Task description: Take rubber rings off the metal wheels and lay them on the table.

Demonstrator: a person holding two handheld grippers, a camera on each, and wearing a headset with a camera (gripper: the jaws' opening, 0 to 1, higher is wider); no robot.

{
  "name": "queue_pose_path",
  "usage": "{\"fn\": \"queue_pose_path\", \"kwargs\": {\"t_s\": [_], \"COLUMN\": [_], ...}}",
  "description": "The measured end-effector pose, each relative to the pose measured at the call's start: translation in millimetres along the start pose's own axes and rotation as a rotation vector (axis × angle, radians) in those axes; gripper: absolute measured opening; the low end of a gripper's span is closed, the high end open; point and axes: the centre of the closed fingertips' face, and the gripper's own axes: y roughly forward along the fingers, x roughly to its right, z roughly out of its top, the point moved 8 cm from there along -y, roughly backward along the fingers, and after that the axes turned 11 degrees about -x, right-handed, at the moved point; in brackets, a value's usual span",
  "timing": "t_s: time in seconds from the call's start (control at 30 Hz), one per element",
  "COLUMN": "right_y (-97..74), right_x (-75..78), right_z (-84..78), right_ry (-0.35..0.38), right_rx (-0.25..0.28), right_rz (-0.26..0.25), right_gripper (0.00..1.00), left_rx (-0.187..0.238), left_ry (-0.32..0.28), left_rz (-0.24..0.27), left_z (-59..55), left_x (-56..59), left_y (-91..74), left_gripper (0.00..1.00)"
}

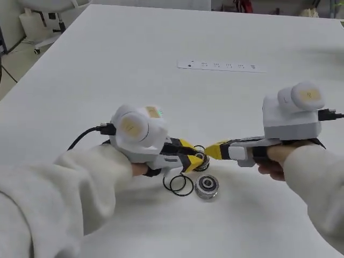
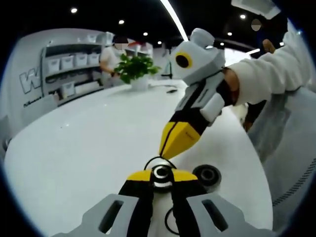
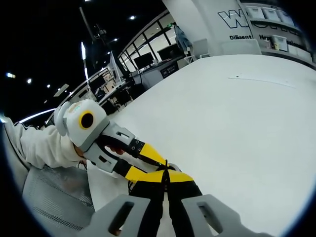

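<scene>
Clamps wheel in left tongs to steady it; pinches its rubber ring in right tongs to peel off.

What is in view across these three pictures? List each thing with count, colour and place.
table: one, white, under everything.
power strip: one, white, table's far side.
potted plant: one, green, distant tabletop.
free wheel: one, silver-black, on table.
held wheel: one, silver, clamped by left gripper.
loose rings: two, black, overlapping beside free wheel.
pulled ring: one, black, pinched by right gripper.
left gripper: white, yellow-black jaws, shut.
right gripper: same colours, shut.
sleeves: two, cream.
</scene>
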Motion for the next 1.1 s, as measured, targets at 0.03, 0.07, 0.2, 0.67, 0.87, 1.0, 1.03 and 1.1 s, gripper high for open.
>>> {"fn": "queue_pose_path", "kwargs": {"t_s": [0.03, 0.07, 0.2, 0.67, 0.87, 1.0, 1.03, 1.1], "right_y": [0.1, 0.1, -0.7, -4.0, -5.6, -8.9, -9.6, -11.5], "right_x": [0.6, 1.1, 3.0, 7.8, 7.3, 8.7, 9.0, 10.0], "right_z": [-0.2, -0.7, -2.7, -5.7, -4.5, -3.1, -2.7, -1.6], "right_ry": [0.005, 0.009, 0.021, 0.048, 0.05, 0.057, 0.059, 0.064], "right_rx": [-0.002, -0.004, -0.007, -0.008, -0.002, 0.011, 0.014, 0.021], "right_rz": [-0.002, -0.002, -0.004, -0.015, -0.014, -0.02, -0.021, -0.024], "right_gripper": [0.0, 0.0, 0.0, 0.0, 0.0, 0.0, 0.0, 0.0], "left_rx": [-0.006, -0.016, -0.039, -0.003, 0.016, 0.075, 0.081, 0.089], "left_ry": [-0.003, -0.002, 0.039, 0.072, 0.107, 0.07, 0.073, 0.089], "left_rz": [0.0, 0.001, 0.009, 0.015, 0.013, 0.016, 0.016, 0.024], "left_z": [1.0, 1.5, 4.0, 24.2, 26.5, 34.3, 35.5, 38.5], "left_x": [0.0, 0.3, 1.5, -1.7, 0.2, 1.9, 2.0, 3.6], "left_y": [0.0, 0.0, -1.8, -30.7, -47.0, -59.9, -62.2, -67.2], "left_gripper": [0.14, 0.14, 0.16, 0.32, 0.47, 0.62, 0.64, 0.66]}}
